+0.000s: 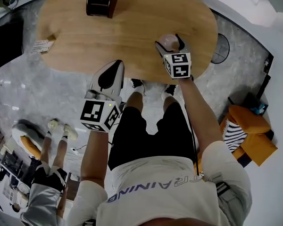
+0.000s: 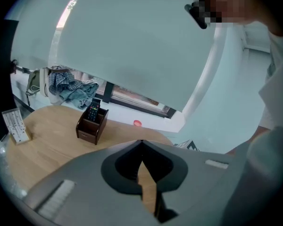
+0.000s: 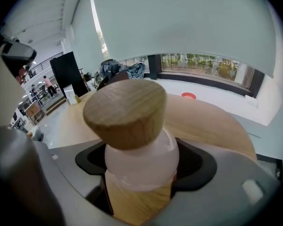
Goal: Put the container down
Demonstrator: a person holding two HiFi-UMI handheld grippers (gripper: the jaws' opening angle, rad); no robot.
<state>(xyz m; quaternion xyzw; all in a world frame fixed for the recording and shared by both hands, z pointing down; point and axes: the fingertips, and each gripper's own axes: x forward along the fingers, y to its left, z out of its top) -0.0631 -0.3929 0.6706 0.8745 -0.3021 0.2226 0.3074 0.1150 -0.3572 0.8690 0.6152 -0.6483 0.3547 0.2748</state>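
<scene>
The container [image 3: 142,163] is a small frosted jar with a round wooden stopper [image 3: 126,112]. My right gripper [image 3: 140,173] is shut on its body, one jaw on each side. In the head view the container [image 1: 167,41] and the right gripper [image 1: 170,45] are over the near right part of the oval wooden table [image 1: 132,32]; I cannot tell whether the jar touches the wood. My left gripper [image 1: 115,64] hangs at the table's near edge, and in its own view the left gripper [image 2: 141,163] has its jaws closed together with nothing between them.
A dark brown box [image 1: 102,0] holding a remote [image 2: 93,111] stands at the table's far side. A small white card [image 1: 41,46] sits at the left edge. Another person [image 1: 47,173] stands on the floor at the left. An orange bag [image 1: 250,135] lies at the right.
</scene>
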